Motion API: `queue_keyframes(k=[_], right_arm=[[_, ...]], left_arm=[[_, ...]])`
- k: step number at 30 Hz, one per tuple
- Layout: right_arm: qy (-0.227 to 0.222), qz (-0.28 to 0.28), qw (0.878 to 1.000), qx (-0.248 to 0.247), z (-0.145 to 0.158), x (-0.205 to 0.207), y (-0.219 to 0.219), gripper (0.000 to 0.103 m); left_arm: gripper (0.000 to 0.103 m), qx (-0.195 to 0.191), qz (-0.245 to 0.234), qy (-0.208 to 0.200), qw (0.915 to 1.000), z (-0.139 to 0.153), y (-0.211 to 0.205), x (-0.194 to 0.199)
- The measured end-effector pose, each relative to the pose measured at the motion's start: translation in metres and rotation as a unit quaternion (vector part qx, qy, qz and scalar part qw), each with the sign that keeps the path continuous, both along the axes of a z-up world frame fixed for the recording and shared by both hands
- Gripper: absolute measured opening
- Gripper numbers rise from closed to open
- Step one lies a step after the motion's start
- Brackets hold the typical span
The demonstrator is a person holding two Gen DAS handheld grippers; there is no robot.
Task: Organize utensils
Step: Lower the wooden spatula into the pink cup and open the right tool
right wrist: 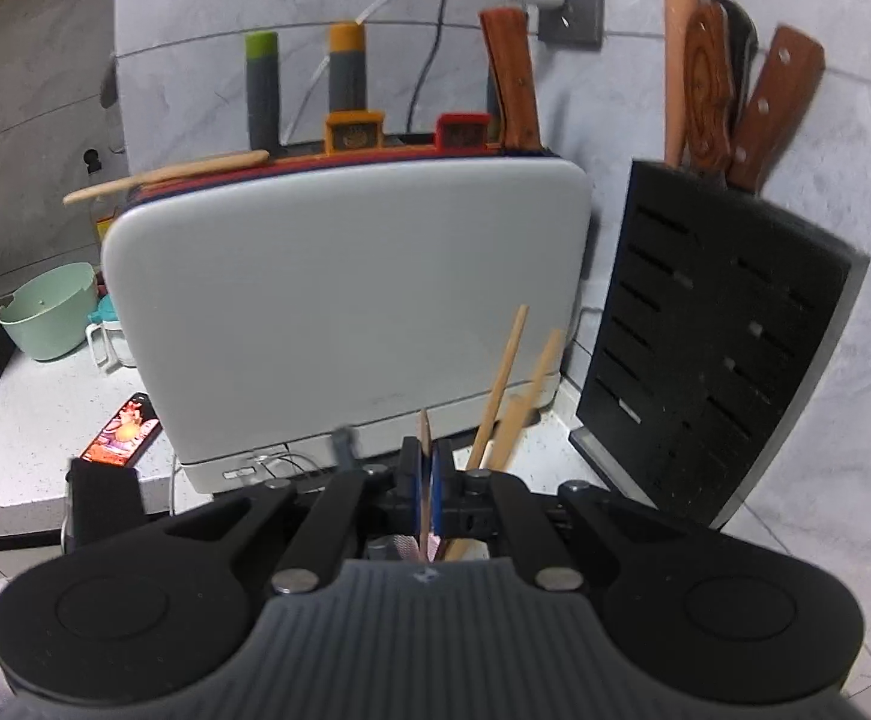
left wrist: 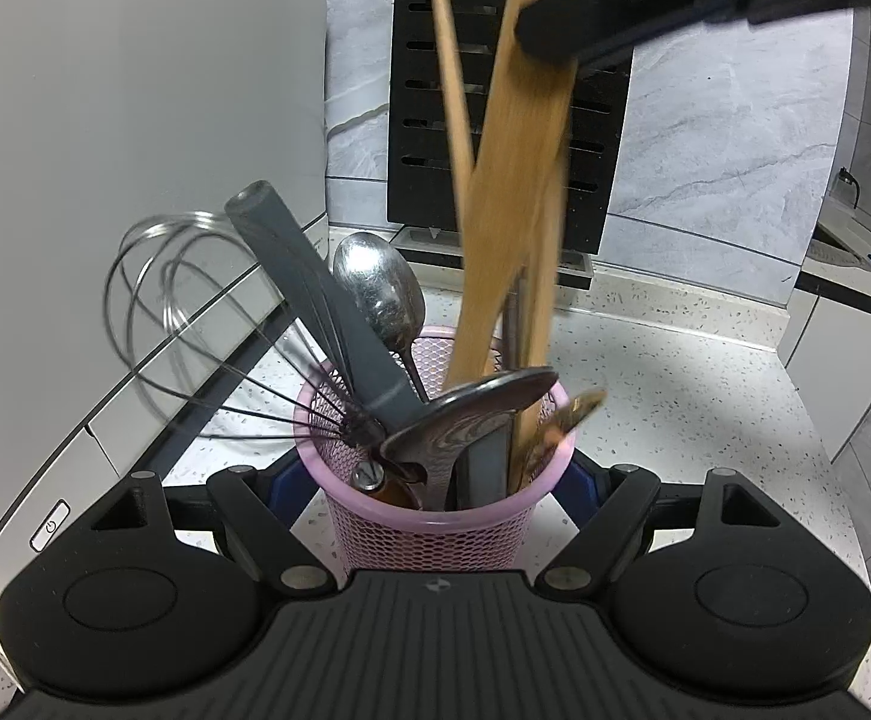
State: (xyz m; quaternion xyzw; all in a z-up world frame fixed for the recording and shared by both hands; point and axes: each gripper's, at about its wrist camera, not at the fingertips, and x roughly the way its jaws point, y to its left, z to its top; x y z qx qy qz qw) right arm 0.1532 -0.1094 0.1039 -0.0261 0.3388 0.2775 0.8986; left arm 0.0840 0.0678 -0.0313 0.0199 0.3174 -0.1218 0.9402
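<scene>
The left tool [left wrist: 435,480] clamps the pink mesh holder [left wrist: 435,516] at six o'clock on the worktop [left wrist: 675,372], while the right tool [right wrist: 426,480], clamped on a wooden spatula [left wrist: 513,228], holds it at twelve o'clock, its lower end inside the holder.

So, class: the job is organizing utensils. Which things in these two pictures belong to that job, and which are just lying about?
Part of the job:
pink mesh holder
wooden spatula
whisk
metal spoon
left gripper
right gripper

Just lying about:
grey appliance
black knife block
green bowl
phone
</scene>
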Motion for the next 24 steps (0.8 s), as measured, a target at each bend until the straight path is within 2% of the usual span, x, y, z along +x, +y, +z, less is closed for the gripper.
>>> queue_keyframes(k=[8, 16, 19, 20, 21, 23, 24], right_arm=[[0.032, 0.003, 0.999, -0.016, -0.033, 0.006, 0.005, 0.0], [0.022, -0.019, 1.0, 0.002, -0.038, 0.007, -0.002, 0.0], [0.021, -0.024, 0.999, 0.023, -0.041, 0.004, -0.005, 0.003], [0.02, -0.025, 0.999, 0.027, -0.041, 0.001, -0.006, 0.01], [0.015, -0.029, 0.999, 0.032, -0.042, -0.002, -0.008, 0.022], [-0.001, -0.039, 0.998, 0.045, -0.042, -0.011, -0.012, 0.035], [-0.01, -0.044, 0.998, 0.051, -0.042, -0.015, -0.015, 0.037]], left_arm=[[0.093, 0.0, 0.0, 0.0, 1.0, 0.001, -0.001, 0.003], [0.093, -0.007, 0.0, -0.012, 0.9999, -0.002, -0.002, 0.012], [0.094, -0.004, 0.003, -0.012, 0.9999, -0.002, -0.005, 0.013], [0.095, -0.004, 0.003, -0.011, 0.9999, -0.002, -0.005, 0.013], [0.098, -0.002, 0.006, -0.012, 0.9999, -0.002, -0.005, 0.013], [0.098, -0.003, 0.006, -0.01, 0.9999, -0.002, -0.003, 0.011], [0.098, -0.005, 0.006, -0.009, 0.9999, -0.002, -0.003, 0.009]])
